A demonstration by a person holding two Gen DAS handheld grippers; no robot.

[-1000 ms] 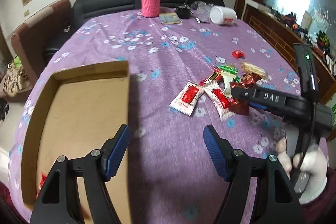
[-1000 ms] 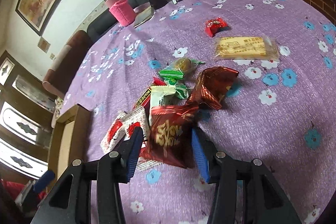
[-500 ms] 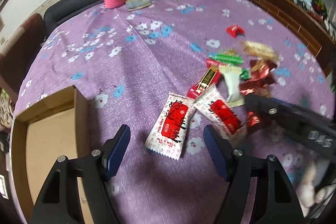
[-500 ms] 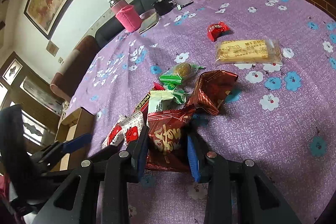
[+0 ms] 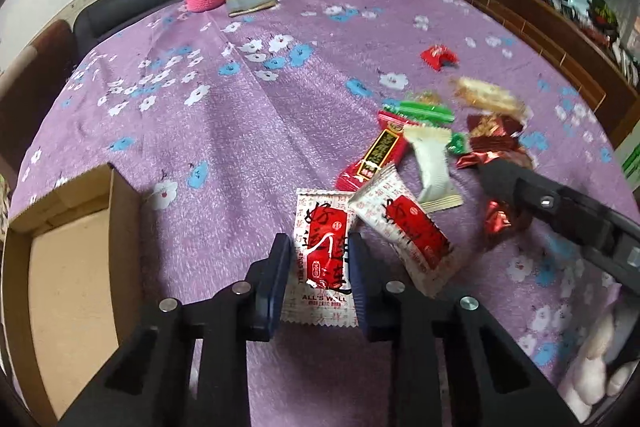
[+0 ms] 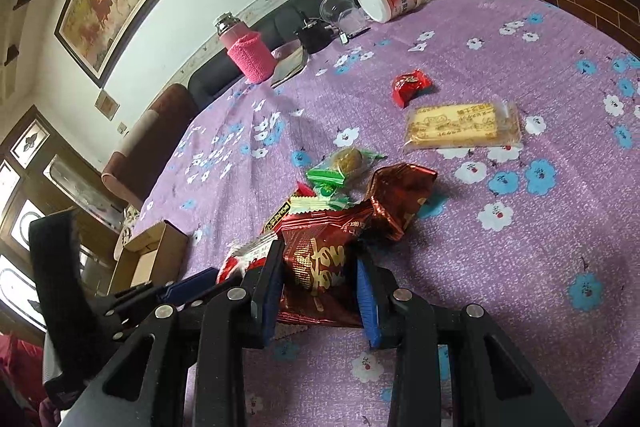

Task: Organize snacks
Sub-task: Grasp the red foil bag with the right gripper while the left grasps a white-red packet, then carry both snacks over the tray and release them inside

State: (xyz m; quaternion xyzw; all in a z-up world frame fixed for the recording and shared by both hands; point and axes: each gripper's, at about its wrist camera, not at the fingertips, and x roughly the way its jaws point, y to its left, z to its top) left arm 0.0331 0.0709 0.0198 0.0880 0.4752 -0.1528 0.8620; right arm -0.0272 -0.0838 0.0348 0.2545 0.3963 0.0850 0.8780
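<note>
While both grippers sit low over the purple cloth, each has a snack packet between its pads.

Left gripper (image 5: 318, 269) is closing its jaws, blue pads pressed on either side of the white-and-red packet (image 5: 324, 255), which lies flat just right of the open cardboard box (image 5: 72, 259). Right gripper (image 6: 318, 291) stands narrowly parted, clamped on the dark red foil packet (image 6: 320, 267), at the near edge of the loose snack heap (image 6: 340, 183) on the table (image 6: 520, 267).
</note>
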